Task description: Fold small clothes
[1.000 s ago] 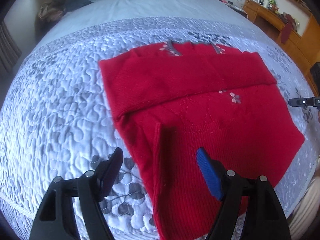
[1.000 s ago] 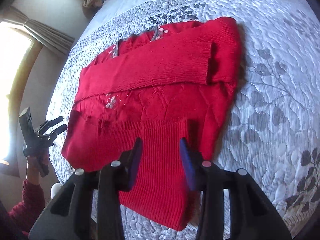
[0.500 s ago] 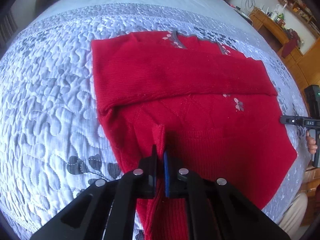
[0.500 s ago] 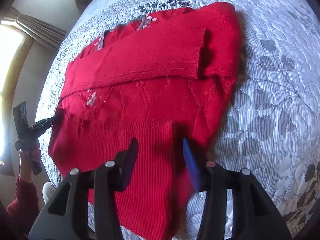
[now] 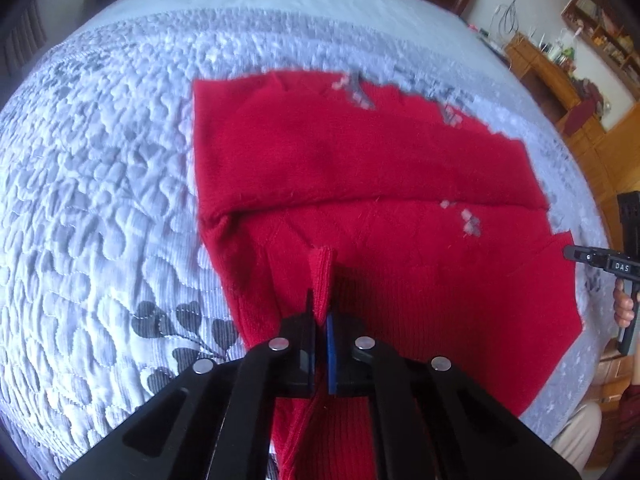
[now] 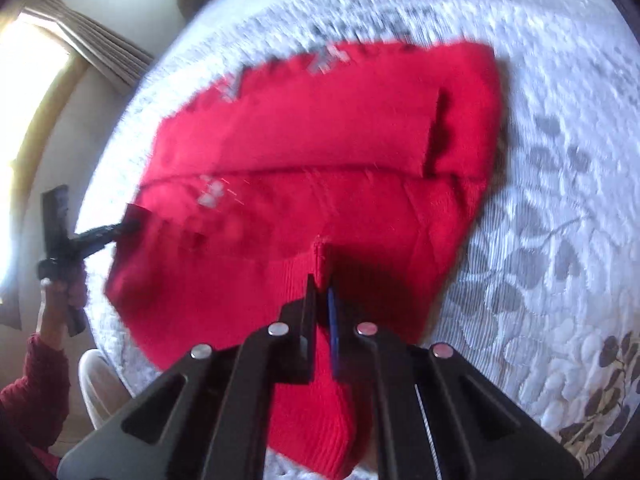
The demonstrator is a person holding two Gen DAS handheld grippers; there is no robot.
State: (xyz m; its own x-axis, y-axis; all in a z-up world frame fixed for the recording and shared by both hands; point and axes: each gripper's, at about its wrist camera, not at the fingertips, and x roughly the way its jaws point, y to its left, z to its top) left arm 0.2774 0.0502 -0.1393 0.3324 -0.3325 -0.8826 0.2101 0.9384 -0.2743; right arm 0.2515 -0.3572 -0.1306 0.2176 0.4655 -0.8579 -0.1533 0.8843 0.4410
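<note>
A small red knit sweater (image 5: 360,168) lies flat on the quilted bed, a sleeve folded across its chest. It also shows in the right wrist view (image 6: 304,148). My left gripper (image 5: 320,320) is shut on a raised ridge of the ribbed hem at the sweater's left side. My right gripper (image 6: 322,300) is shut on a raised fold of the hem at the sweater's right side. Each gripper shows small in the other's view: the right one (image 5: 576,254) at the sweater's right edge, the left one (image 6: 120,230) at its left edge.
The grey-white quilted bedspread (image 5: 100,200) with dark leaf prints surrounds the sweater. A wooden desk and shelves (image 5: 560,60) stand at the far right. A bright curtained window (image 6: 36,80) is at the left. My sleeve and hand (image 6: 52,300) show low left.
Both grippers closed on the sweater's hem: the left first, then the right. Both views are now blurred and the pinched fabric stands up.
</note>
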